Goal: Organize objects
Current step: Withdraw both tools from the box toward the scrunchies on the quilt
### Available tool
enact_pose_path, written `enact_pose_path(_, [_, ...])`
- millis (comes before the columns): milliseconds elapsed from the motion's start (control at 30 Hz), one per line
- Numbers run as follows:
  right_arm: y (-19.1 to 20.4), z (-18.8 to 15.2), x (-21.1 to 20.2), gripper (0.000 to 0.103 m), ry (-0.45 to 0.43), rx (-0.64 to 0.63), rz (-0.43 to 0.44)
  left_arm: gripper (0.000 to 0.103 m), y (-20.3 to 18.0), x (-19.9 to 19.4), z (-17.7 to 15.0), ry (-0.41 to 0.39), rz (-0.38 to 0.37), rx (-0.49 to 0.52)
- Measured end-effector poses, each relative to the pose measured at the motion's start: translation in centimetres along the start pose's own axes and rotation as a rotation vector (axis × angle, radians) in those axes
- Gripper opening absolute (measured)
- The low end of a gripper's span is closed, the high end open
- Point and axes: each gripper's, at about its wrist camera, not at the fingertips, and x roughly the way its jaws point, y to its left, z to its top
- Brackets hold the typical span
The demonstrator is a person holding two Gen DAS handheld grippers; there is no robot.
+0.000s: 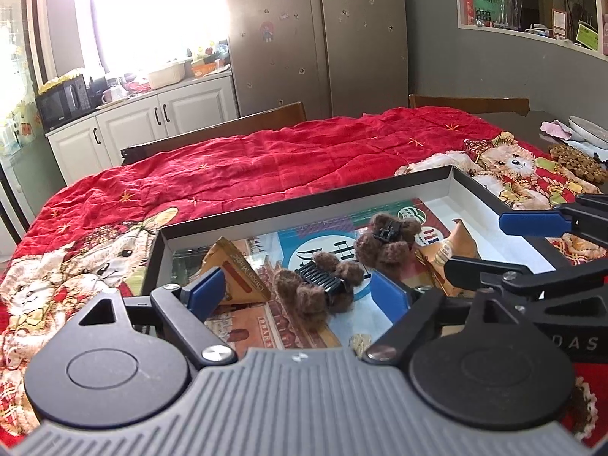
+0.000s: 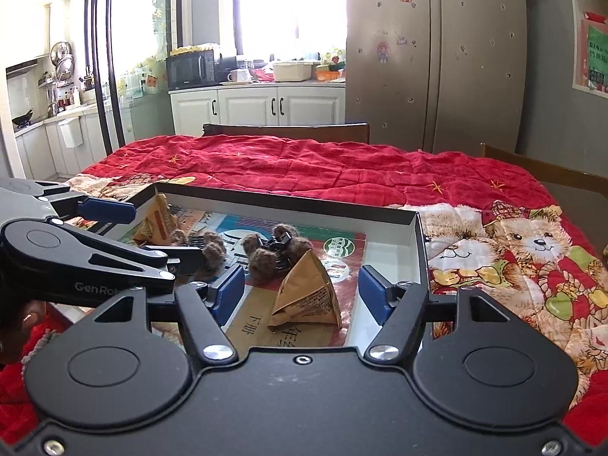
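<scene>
A shallow black box lid (image 1: 304, 199) (image 2: 288, 201) lies on the red bear-print cloth. Inside it lie two brown fuzzy hair clips, a near one (image 1: 315, 288) (image 2: 212, 247) and a far one (image 1: 387, 241) (image 2: 273, 252), and two tan pyramid snack packets (image 1: 235, 277) (image 2: 307, 296). My left gripper (image 1: 296, 292) is open, its blue pads either side of the near clip, not touching it. My right gripper (image 2: 300, 292) is open around the right packet without gripping it. Each gripper also shows in the other's view: the right one (image 1: 539, 243), the left one (image 2: 114, 228).
The red quilted cloth (image 1: 266, 159) covers the table. Wooden chair backs (image 2: 285, 131) stand at the far edge. A beaded mat (image 1: 577, 161) and a plate (image 1: 587, 129) lie at the far right. Behind are white cabinets, a microwave and a fridge.
</scene>
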Motion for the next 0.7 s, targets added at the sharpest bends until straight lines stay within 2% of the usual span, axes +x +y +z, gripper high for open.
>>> enact_pose_path(267, [0.5, -0.1, -2.0, 0.066, -0.011, -0.024, 0.003, 0.093, 0.5, -2.2, -0.3, -0.02, 0.024, -0.011])
enact_pose_path(700, [1.6, -1.5, -6.2, 0.069, -0.034, -0.064, 0.018, 0.097, 1.2, -6.6, -2.1, -0.044, 0.016, -0.041])
